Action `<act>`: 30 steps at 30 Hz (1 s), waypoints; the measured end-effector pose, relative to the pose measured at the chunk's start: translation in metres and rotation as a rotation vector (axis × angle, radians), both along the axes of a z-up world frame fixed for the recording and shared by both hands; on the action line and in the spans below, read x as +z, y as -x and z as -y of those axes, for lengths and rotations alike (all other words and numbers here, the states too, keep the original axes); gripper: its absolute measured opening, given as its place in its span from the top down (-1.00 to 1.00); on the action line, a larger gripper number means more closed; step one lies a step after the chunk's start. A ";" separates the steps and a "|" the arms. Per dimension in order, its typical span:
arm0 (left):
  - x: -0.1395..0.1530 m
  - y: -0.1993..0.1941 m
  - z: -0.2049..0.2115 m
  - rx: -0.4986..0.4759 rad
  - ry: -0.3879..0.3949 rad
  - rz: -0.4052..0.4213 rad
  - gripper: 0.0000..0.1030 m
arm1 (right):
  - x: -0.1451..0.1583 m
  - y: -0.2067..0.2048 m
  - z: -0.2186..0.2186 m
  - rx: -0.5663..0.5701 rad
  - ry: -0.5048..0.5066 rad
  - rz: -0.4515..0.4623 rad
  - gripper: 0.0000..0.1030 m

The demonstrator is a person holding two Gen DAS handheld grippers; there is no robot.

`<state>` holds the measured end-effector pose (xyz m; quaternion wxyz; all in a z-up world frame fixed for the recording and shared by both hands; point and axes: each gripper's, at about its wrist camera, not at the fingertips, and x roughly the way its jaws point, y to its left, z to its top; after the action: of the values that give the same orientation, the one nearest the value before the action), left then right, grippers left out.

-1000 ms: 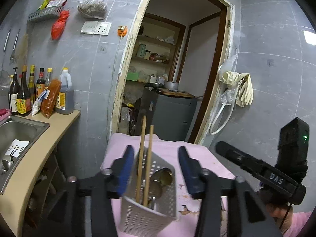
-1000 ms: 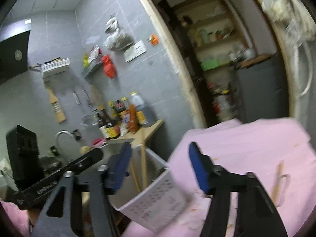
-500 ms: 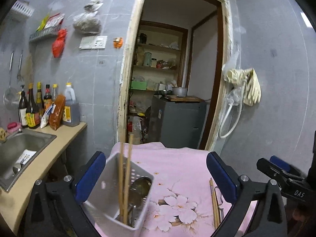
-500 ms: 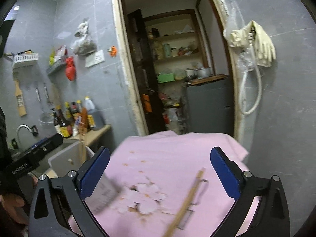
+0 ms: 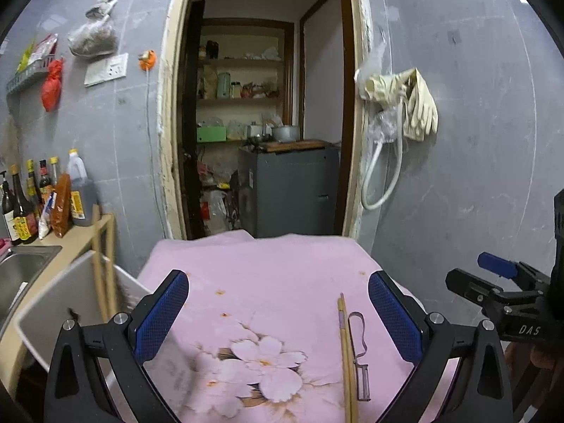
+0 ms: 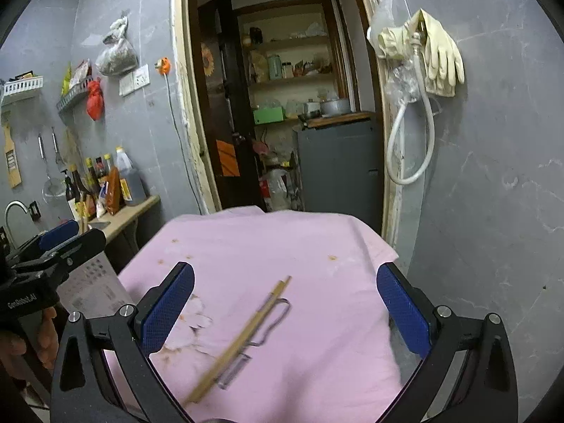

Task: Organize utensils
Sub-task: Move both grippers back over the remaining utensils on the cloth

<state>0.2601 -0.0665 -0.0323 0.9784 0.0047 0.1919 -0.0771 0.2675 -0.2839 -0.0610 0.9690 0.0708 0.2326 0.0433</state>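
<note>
At the lower left of the left wrist view the white perforated holder (image 5: 67, 303), with two chopsticks (image 5: 104, 282) standing in it, sits at the edge of the frame, blurred, outside the jaws; a second ago it stood squarely between those jaws, which were drawn in close on either side of it. The left gripper (image 5: 278, 313) has since let go and spread wide, and now holds nothing, with bare pink cloth (image 5: 264, 268) and its flower print in the gap. Toward the lower right of that view a loose pair of chopsticks (image 5: 345, 352) lies flat on the cloth, with a small metal peeler (image 5: 360, 352) just beside it. In the right wrist view the same pair (image 6: 243, 338) and peeler (image 6: 261, 338) lie in the lower middle, between the wide-open, empty jaws of the right gripper (image 6: 285, 306), which a second ago was turned toward the holder instead. The holder (image 6: 95, 285) now shows at the left edge there. The holder looks set down, so the remaining work is probably the loose chopsticks, and the right gripper seems lined up for them.
</note>
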 end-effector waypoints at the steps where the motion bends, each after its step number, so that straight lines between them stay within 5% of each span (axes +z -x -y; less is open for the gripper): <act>1: -0.004 -0.004 0.005 0.000 -0.007 -0.010 -1.00 | -0.004 -0.004 0.005 0.001 0.000 -0.011 -0.97; 14: -0.072 -0.050 0.035 -0.070 -0.052 -0.243 -0.98 | -0.068 -0.057 0.039 0.049 -0.057 -0.189 -0.97; 26: -0.115 -0.078 0.039 -0.124 0.005 -0.441 -0.52 | -0.108 -0.103 0.023 0.147 -0.034 -0.326 -0.97; 30: -0.123 -0.081 0.042 -0.151 0.010 -0.469 -0.51 | -0.113 -0.114 0.015 0.172 -0.025 -0.345 -0.97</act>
<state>0.3410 -0.1086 -0.1554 0.8986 -0.0038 0.4125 -0.1498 0.3814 -0.2992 -0.1744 0.9066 0.0691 0.3999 0.1161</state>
